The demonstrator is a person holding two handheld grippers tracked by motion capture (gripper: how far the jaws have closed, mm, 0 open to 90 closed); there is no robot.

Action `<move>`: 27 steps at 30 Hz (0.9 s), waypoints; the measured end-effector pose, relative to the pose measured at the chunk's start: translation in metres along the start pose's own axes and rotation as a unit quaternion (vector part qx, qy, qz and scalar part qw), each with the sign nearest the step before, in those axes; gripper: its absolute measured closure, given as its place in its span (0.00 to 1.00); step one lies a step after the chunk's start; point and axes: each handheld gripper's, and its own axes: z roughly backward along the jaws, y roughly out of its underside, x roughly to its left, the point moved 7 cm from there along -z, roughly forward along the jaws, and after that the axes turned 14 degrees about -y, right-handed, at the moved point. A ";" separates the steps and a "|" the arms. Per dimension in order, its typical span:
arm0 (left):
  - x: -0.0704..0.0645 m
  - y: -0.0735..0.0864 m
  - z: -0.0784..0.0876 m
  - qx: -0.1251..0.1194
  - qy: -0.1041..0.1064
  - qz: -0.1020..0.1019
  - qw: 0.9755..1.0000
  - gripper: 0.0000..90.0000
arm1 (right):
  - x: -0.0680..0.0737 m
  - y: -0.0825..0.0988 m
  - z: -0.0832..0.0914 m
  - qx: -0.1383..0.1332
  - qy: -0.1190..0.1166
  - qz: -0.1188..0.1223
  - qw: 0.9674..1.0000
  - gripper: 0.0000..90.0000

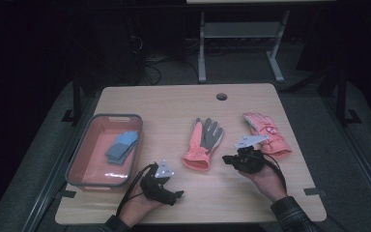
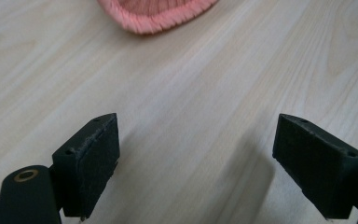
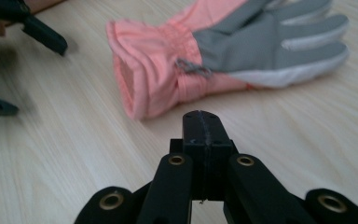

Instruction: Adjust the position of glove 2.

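A pink and grey glove [image 1: 203,142] lies palm up in the middle of the wooden table [image 1: 174,104], cuff toward me. A second pink glove [image 1: 265,133] lies to its right. My right gripper [image 1: 227,159] hovers between the two gloves, pointing left at the first glove's cuff [image 3: 135,79]; its jaws are pressed together with nothing in them [image 3: 204,135]. My left gripper [image 1: 176,195] sits low near the front edge, open wide over bare wood [image 2: 196,158], with the pink cuff [image 2: 158,14] a short way ahead of it.
A grey-rimmed pink tray [image 1: 77,166] at the left holds a pair of blue gloves [image 1: 123,147]. A cable hole [image 1: 221,96] lies near the table's far edge. Desk legs [image 1: 202,48] stand on the floor beyond.
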 end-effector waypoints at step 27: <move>0.002 0.008 0.001 -0.046 0.006 -0.011 0.999 0.14 | 0.010 -0.048 -0.071 0.022 -0.052 0.015 0.998 1.00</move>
